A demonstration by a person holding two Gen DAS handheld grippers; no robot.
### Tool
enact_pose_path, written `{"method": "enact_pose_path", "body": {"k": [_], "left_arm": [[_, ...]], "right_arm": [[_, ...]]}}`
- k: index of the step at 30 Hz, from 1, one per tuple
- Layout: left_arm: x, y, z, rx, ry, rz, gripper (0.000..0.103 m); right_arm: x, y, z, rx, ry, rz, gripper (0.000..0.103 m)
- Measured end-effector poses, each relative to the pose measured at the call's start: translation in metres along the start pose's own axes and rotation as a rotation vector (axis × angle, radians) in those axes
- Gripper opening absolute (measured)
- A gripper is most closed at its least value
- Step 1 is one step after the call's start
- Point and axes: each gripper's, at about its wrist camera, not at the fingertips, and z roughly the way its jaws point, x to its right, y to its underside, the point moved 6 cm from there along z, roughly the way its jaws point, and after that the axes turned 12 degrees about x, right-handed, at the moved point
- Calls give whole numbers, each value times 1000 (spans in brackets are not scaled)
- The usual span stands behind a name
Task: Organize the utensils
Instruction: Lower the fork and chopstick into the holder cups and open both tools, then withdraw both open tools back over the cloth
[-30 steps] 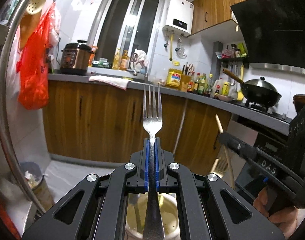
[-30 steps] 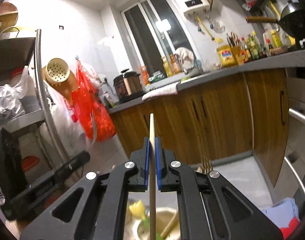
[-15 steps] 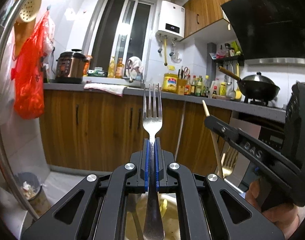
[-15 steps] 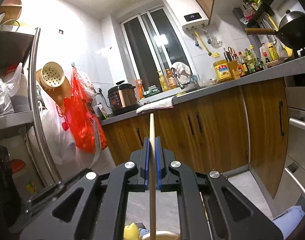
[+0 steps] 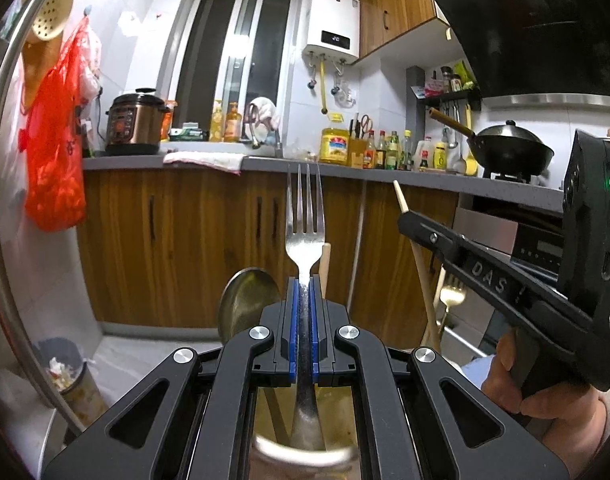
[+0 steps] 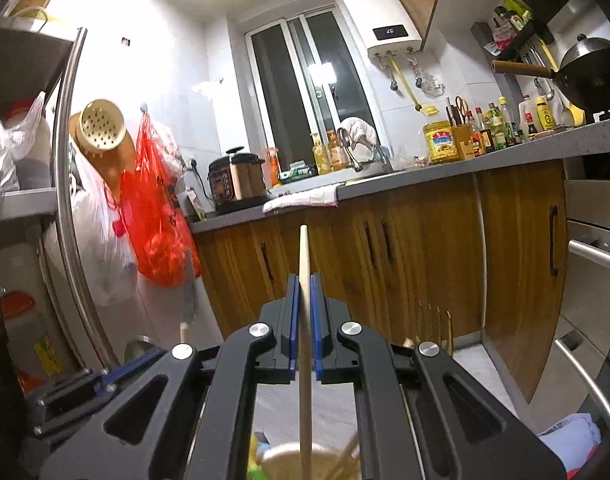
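Left gripper (image 5: 304, 280) clamped on an upright steel fork (image 5: 304, 216), tines above the pads, handle reaching down into a utensil cup (image 5: 305, 454) below. Right gripper (image 6: 304, 280) clamped on an upright wooden chopstick (image 6: 304, 252), over a second cup (image 6: 289, 456).

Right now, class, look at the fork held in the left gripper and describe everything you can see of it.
The fork is shiny silver metal with four long straight tines. It stands upright, tines up. The left gripper is shut on its neck just below the head, blue pads pressing both sides. Its handle runs down into a container whose blurred rim shows below. A large spoon bowl stands close at its left.
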Motion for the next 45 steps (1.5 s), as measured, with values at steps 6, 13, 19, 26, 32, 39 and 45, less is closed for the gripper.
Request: {"method": "enact_pose_path", "body": {"k": [6,13,19,26,32,39,45], "left_arm": [[-2,2,-18,-28,19,0,5],[-4,10,-30,-95,38,4,6],[-10,16,-24,-143,27,-33,6],[-9,17,-22,-148,15,-18,6],[-9,17,-21,-144,3,-10,6],[-3,10,-24,-155,-35,41,32],[-2,-8,-43,-156,-71,29,54]], "right_arm": [[6,13,-25,-75,-8,-4,5],[11,23,-54,-114,-13,-19,5],[17,25,-53,-155,15,-1,5],[28,32,-46,-203,29,51,5],[29,30,-48,-201,20,53,5],[26,28,-56,-243,12,66,18],[25,9,-82,-251,-4,75,41]]}}
